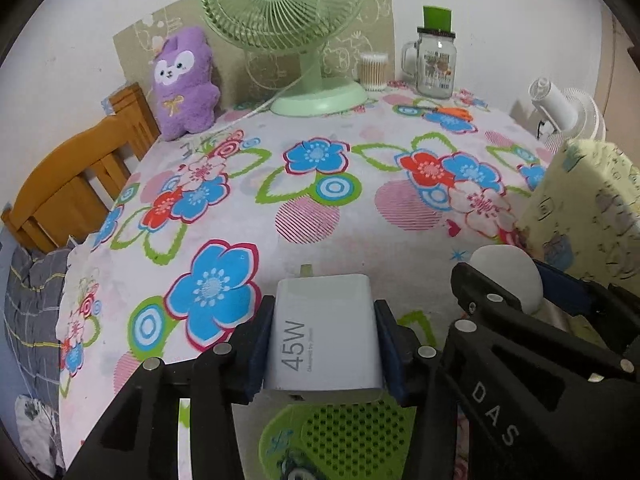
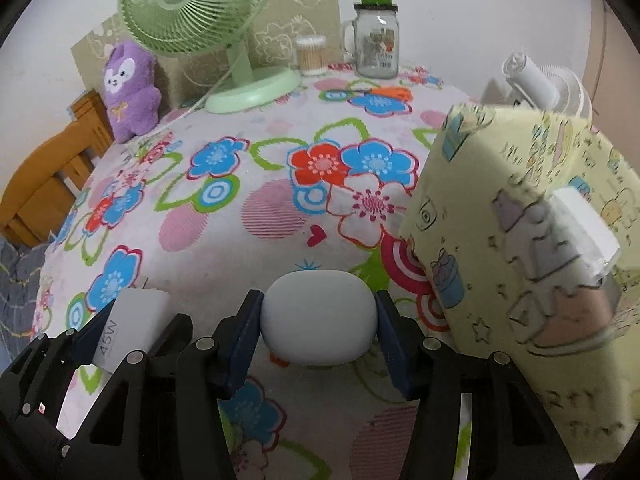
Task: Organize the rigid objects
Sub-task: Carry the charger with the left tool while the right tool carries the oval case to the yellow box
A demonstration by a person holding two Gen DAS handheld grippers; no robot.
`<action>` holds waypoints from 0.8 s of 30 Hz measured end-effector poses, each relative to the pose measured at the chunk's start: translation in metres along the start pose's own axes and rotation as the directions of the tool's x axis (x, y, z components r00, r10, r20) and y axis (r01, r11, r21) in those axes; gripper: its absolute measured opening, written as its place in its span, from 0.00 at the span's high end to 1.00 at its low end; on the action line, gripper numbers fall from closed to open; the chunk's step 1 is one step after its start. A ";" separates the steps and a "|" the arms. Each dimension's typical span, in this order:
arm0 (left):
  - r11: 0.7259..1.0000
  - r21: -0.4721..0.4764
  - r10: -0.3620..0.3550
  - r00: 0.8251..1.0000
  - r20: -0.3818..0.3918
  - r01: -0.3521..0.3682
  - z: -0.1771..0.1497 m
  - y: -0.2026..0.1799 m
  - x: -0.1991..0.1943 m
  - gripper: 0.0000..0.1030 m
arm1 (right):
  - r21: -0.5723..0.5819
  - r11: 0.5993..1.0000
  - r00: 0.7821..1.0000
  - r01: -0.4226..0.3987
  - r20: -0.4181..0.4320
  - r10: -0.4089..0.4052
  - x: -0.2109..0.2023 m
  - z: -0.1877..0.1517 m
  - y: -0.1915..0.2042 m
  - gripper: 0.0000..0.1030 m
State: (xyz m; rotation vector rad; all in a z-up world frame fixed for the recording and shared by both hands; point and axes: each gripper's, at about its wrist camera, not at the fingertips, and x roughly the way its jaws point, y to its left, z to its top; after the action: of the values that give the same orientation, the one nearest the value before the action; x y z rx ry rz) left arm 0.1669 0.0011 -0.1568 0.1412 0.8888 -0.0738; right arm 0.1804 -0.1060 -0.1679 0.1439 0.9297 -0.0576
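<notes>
My left gripper is shut on a white 45W charger and holds it above the near edge of the flowered table; the charger also shows at the lower left of the right wrist view. My right gripper is shut on a smooth white rounded case, held just to the right of the left gripper; the case also shows in the left wrist view. A yellow patterned box stands close on the right, beside the right gripper.
A green perforated item lies below the charger. At the table's back stand a green fan, a purple plush, a cotton swab jar and a glass mug. A wooden chair is at the left. A white fan is at the right.
</notes>
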 end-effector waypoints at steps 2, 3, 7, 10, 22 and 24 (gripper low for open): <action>1.000 -0.003 -0.002 1.000 0.012 0.002 -0.001 -0.001 -0.012 0.53 | -0.005 1.000 1.000 -0.003 0.009 0.003 -0.009 0.000 0.000 0.43; 1.000 -0.006 -0.004 1.000 0.018 0.004 -0.001 -0.001 -0.017 0.53 | -0.008 1.000 1.000 -0.005 0.016 0.005 -0.015 0.000 -0.001 0.43; 1.000 -0.017 -0.013 0.999 0.045 0.014 -0.002 -0.003 -0.037 0.53 | -0.024 1.000 0.999 -0.005 0.046 0.006 -0.037 -0.001 -0.002 0.43; 0.999 -0.026 -0.022 0.998 0.065 0.024 -0.003 -0.006 -0.053 0.53 | -0.036 0.999 0.998 -0.002 0.069 0.005 -0.053 -0.001 -0.004 0.43; 0.998 -0.025 -0.053 0.989 0.137 0.057 -0.003 -0.029 -0.101 0.53 | -0.053 0.999 0.990 0.001 0.144 0.006 -0.105 -0.002 -0.027 0.43; 0.998 -0.020 -0.061 0.988 0.143 0.064 -0.002 -0.035 -0.105 0.53 | -0.051 0.999 0.989 0.003 0.150 0.005 -0.111 -0.001 -0.034 0.43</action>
State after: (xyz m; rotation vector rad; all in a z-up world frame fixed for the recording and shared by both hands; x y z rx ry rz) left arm 0.0948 -0.0322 -0.0795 0.0845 0.7516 -0.1298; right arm 0.1093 -0.1406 -0.0829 0.0916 0.7797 -0.0432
